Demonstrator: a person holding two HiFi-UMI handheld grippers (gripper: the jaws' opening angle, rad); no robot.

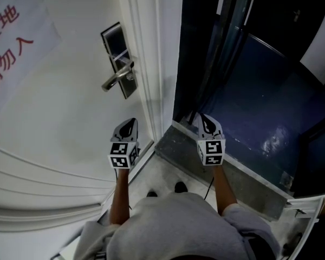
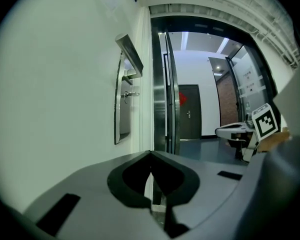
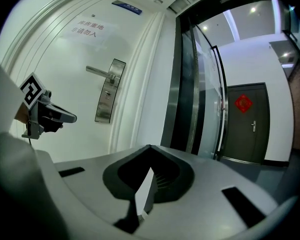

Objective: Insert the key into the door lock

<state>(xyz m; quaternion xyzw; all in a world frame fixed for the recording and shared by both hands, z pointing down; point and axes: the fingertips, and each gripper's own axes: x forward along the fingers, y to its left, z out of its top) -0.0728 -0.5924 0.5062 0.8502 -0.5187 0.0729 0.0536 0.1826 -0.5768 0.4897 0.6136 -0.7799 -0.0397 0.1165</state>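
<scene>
One white door (image 1: pixel 59 118), smooth with curved moulded ridges, carries one paper sign (image 1: pixel 11 31) with red characters and stands beside a grey stone threshold (image 1: pixel 206 167) and a glossy dark-blue floor (image 1: pixel 249 112). Of the two grey tongs, the left tongs (image 1: pixel 131 122) are before the door and the right tongs (image 1: pixel 203 116) over the threshold, each with its jaws together on nothing. One dark rectangular lock plate (image 1: pixel 115 42) with one silver lever (image 1: pixel 115 80) sits at the door's edge by the frame, and a tiny metal piece (image 2: pixel 132 93) juts from it, too small to tell whether it is the key.
</scene>
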